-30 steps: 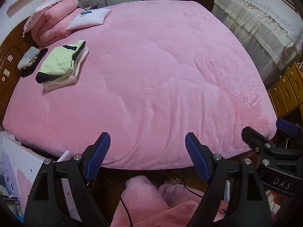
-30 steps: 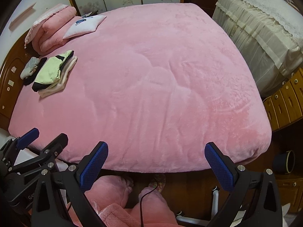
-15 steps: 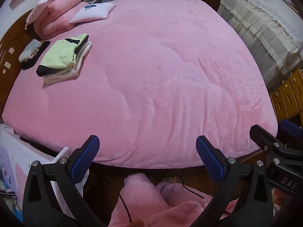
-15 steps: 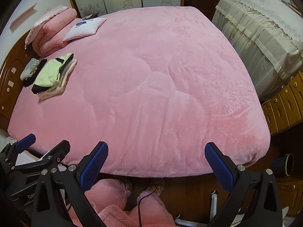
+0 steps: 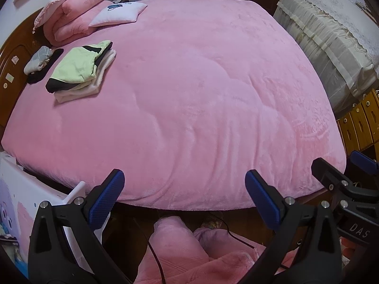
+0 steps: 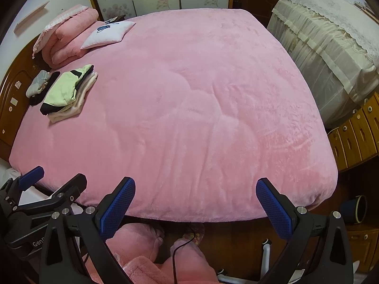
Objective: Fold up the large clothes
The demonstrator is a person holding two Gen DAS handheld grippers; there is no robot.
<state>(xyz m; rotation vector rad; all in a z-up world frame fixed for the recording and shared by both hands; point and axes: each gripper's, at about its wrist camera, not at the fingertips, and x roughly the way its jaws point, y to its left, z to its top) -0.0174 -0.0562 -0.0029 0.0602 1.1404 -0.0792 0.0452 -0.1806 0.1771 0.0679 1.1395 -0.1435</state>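
While both grippers (image 5: 184, 184) gape, folded clothes (image 5: 80, 71) rest

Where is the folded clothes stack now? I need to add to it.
In both wrist views the folded clothes stack lies on the pink bedspread at upper left, near the wooden headboard, beside grey socks.

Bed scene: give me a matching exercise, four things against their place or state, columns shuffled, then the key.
Things:
1. folded clothes stack
2. white cushion
3. left gripper
4. pink quilt roll

Places or states:
A. jaws wide open, nothing between them
B. against the headboard at the far left corner
C. on the bedspread's left side, lime green piece on top
D. leaning on the pink roll, blue print on it

Pairs: 1-C, 2-D, 3-A, 4-B
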